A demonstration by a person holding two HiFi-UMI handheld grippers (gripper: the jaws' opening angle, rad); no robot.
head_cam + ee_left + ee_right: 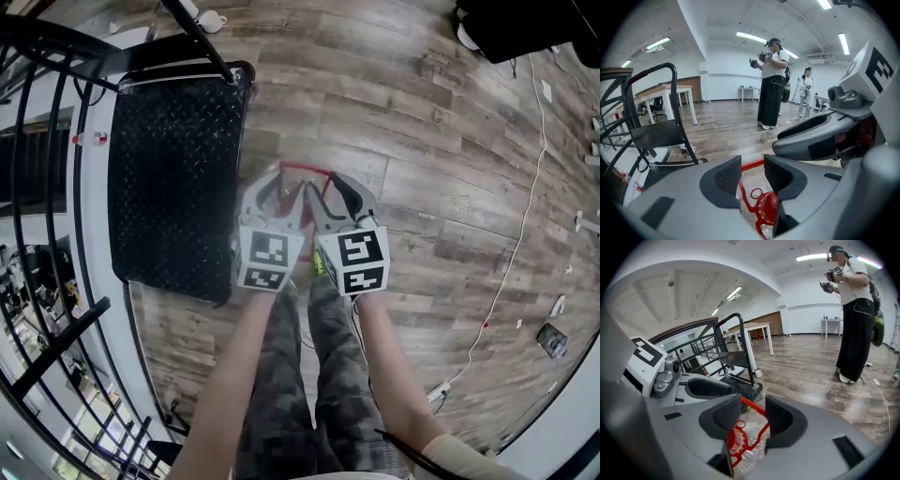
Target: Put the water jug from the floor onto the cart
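Observation:
The water jug stands on the wooden floor just right of the cart's black platform (173,178). In the head view only its red handle (305,168) shows past my grippers. My left gripper (279,187) and right gripper (333,187) hang side by side over it. In the left gripper view the red handle bar (752,165) runs across the gap of the left gripper (752,176), with the red cap (766,208) below. The right gripper (752,420) straddles the same bar (752,406). Both stand open, pads clear of the bar.
The cart's upright push handle (197,37) rises at its far end. A black railing (37,112) curves along the left. A white cable (511,253) trails over the floor at right. A person (771,84) stands farther off, and tables (670,93) line the wall.

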